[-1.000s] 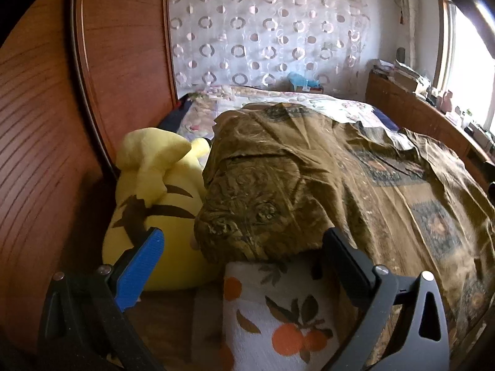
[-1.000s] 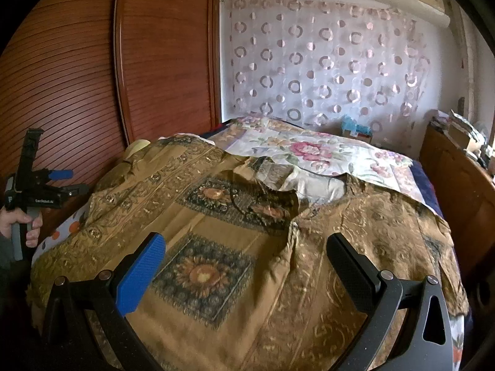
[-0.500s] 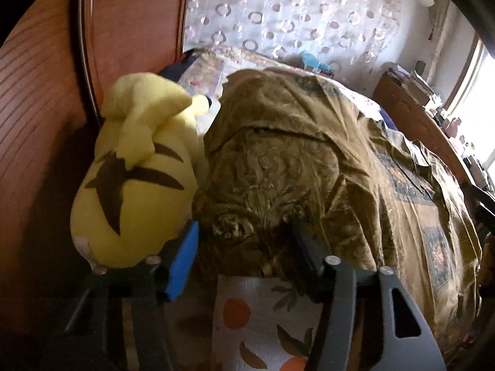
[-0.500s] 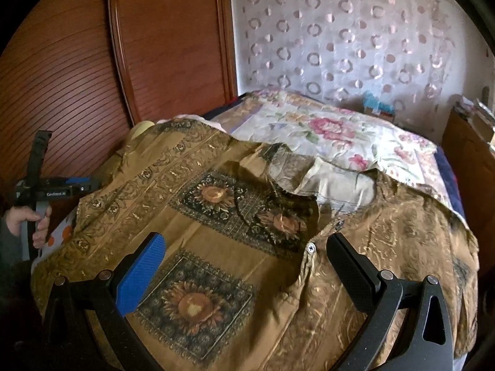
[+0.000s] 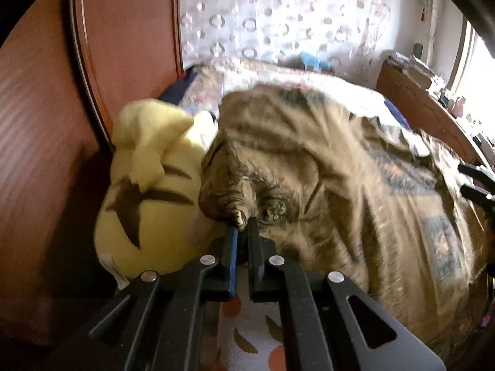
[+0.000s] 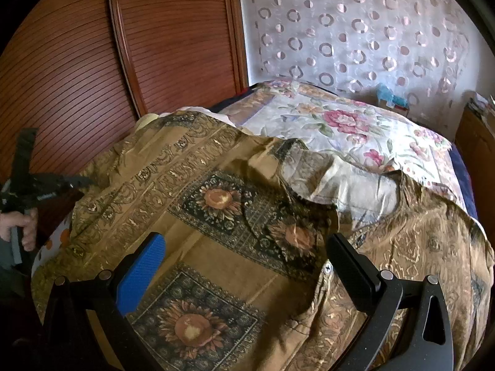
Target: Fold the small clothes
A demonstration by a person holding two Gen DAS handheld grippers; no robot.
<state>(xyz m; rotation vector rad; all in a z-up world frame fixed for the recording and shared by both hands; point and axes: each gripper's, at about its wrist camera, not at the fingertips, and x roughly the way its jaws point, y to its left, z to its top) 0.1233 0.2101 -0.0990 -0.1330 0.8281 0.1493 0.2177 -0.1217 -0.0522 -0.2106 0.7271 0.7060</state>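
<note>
The left claw (image 5: 242, 227) is pressed together on a corner of the brown patterned shirt (image 5: 324, 185), a small tuck of fabric pinched between its blue-padded finger and its black one. From that pinch the shirt rises ahead of the left claw and spreads away to its right across the bed (image 5: 309, 83), blurred in this view. Just to the left of the left claw, touching the shirt's edge, lies a yellow plush toy (image 5: 148, 191) with dark brown stripes, and beyond it stands the reddish wooden slatted panel (image 5: 40, 123). Below the left claw is a white cloth printed with oranges (image 5: 247, 334), lying under the shirt's hem. The right claw (image 6: 244, 266) is spread wide and holds nothing; it hangs over the shirt (image 6: 216, 216), whose sunflower medallions lie between and ahead of its fingers. A white button (image 6: 327, 268) sits just beside its black right finger. Ahead of the right claw the shirt's collar area shows its pale inner side, and past that the floral bedspread (image 6: 340, 123) runs to a sheer curtain with ring motifs (image 6: 355, 24). Far to the left of the right claw, at the shirt's edge, the person's left hand (image 6: 21, 225) grips the other tool's handle. At the far right edge of the left wrist view, black finger tips of the right claw (image 5: 476, 182) show over the shirt.
</note>
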